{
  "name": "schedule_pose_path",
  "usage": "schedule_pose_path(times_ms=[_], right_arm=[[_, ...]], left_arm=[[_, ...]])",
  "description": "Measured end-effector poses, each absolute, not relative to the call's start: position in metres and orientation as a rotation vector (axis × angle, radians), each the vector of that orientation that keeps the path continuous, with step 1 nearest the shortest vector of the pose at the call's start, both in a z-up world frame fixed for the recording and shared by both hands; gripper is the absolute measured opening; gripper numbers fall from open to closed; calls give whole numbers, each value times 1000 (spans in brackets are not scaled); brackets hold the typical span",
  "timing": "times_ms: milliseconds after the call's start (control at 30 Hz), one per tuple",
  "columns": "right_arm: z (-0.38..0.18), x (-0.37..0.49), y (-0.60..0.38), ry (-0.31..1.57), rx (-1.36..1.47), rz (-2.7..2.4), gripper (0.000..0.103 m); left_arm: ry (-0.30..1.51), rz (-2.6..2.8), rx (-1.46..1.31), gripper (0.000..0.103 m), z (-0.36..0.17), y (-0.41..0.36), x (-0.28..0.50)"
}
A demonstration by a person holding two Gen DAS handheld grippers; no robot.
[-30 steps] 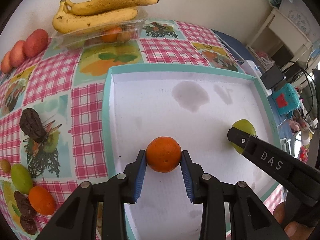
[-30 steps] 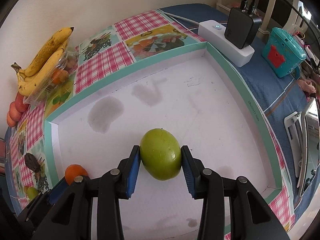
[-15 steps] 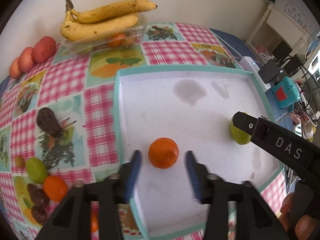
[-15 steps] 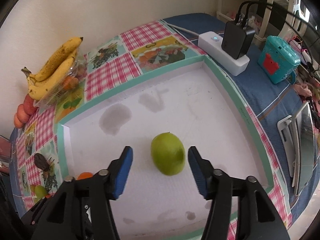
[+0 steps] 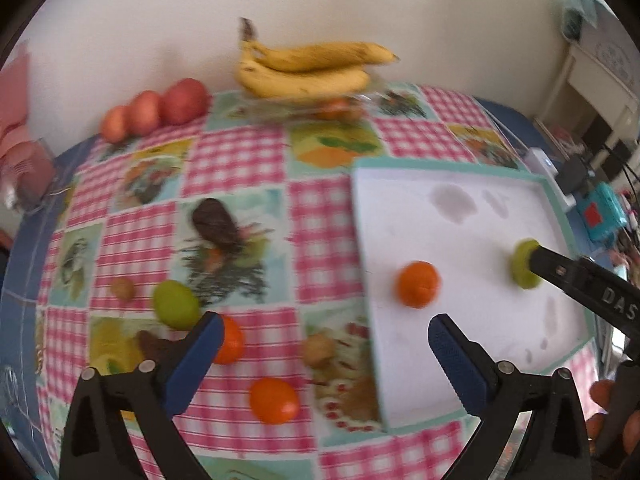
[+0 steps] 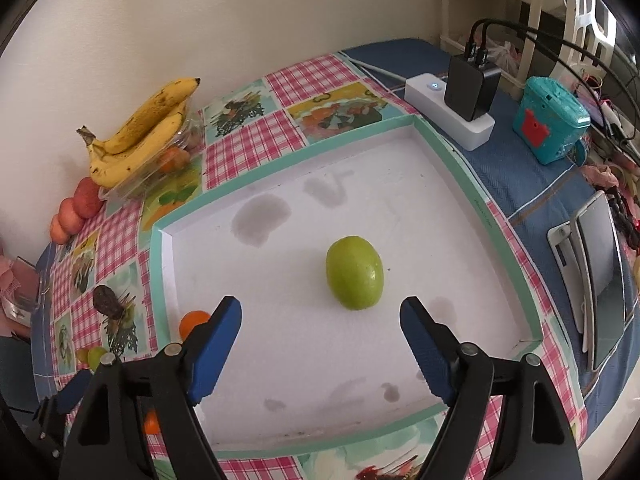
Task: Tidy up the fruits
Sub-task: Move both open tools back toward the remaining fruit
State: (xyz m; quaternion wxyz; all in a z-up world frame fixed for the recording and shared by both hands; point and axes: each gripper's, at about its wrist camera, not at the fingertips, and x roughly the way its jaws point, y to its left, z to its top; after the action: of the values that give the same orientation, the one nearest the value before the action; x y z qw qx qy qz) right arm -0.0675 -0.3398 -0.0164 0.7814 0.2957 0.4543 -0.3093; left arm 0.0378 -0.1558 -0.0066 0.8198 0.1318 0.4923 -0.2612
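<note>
A white tray with a teal rim (image 5: 472, 174) (image 6: 460, 160) lies on the checked tablecloth. An orange (image 5: 417, 283) (image 6: 193, 321) and a green fruit (image 6: 354, 273) (image 5: 523, 264) lie in it. My left gripper (image 5: 325, 334) is open and empty, above the cloth left of the tray. My right gripper (image 6: 321, 320) is open and empty, just behind the green fruit. On the cloth lie another green fruit (image 5: 176, 305), two oranges (image 5: 229, 339) (image 5: 274, 400) and small brown fruits (image 5: 319, 351).
Bananas (image 5: 308, 68) rest on a clear plastic box at the back wall, with red apples (image 5: 156, 110) to their left. A dark fruit (image 5: 212, 220) lies mid-cloth. A white power strip with a charger (image 6: 460, 108) and a teal box (image 6: 550, 120) stand right of the tray.
Both grippers let go of their fruit, opened wide and drew back. The left gripper swung left over the cloth; the orange and the green fruit stay in the tray.
</note>
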Motion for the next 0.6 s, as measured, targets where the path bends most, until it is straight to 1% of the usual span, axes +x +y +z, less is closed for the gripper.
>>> schedule_pose_path(times_ms=[67,100,133,167,333,400,600], right_arm=[[-15,-70,-336,963,618,-679,84],[-14,-70,-334,953,607,-681,88],[-14,-70,-333,944,600,-679,97],[-13,-70,-331,935,593,-675,99],[-12,-64,-320,919,547,-644,99],[-15,-61,-317,901,552,-612,99],[-24,-50,-306,942,545,-600,99]], left_arm=[[1016,-529,254,103,-3,-143,42],[999,-509,240,103,-2,-137,44],[978,-489,223,103,0,-130,46],[955,-468,206,103,2,-122,49],[914,-411,198,103,5,-97,60],[930,-418,199,103,5,-91,65],[936,-425,135,103,15,-70,80]])
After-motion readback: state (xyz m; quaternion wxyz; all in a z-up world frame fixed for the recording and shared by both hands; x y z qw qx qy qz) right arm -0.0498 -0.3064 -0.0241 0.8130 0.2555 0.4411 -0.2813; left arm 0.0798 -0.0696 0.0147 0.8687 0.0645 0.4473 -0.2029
